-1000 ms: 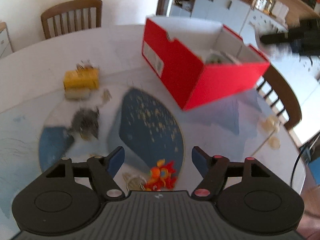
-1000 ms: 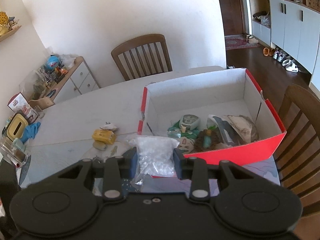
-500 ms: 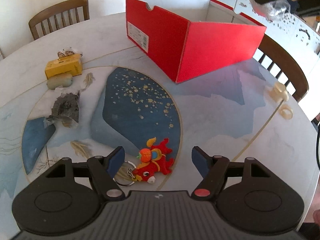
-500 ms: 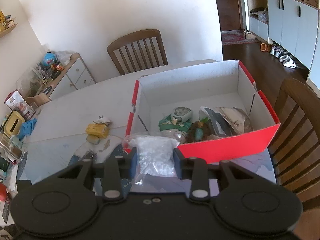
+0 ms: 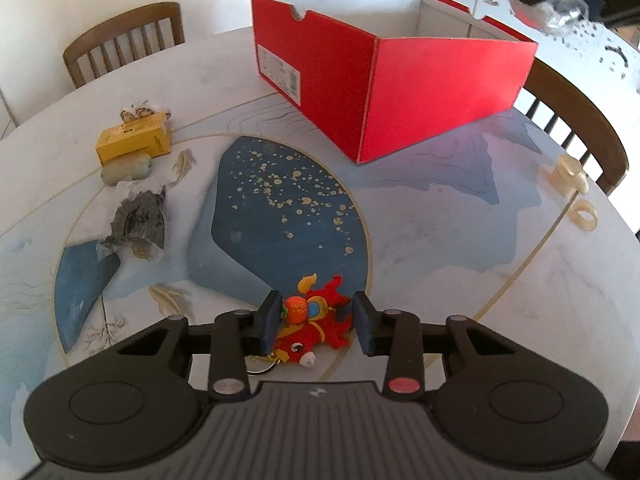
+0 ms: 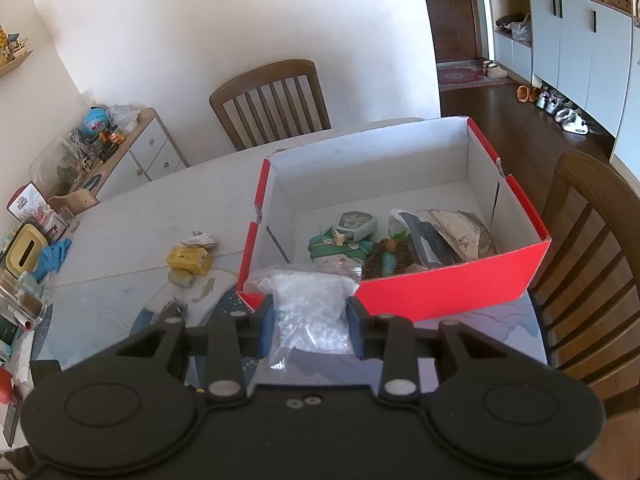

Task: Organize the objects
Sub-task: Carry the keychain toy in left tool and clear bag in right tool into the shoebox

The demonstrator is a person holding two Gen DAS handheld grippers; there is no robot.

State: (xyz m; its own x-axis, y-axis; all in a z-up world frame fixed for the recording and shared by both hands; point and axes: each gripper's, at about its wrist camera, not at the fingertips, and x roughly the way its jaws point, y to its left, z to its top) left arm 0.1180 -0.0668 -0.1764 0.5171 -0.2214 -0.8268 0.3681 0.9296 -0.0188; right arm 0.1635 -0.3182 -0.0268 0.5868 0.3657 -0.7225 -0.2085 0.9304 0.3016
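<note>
On the painted worktop (image 5: 440,216), left gripper (image 5: 316,322) jaws are closing around a red plush keychain (image 5: 316,326), hiding its ring, while right gripper (image 6: 310,322) jaws are clamping a clear bag (image 6: 308,312).

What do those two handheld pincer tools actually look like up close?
Both look alike. The left gripper and the right gripper each have a black ribbed plastic body, two round black discs at the sides, black linkage bars with silver rivets, and dark blue finger pads. One left rivet is red. No cables or sleeves show.

red box (image 5: 400,92), yellow carton (image 5: 134,140) — blue gold-speckled table (image 5: 280,208)
</note>
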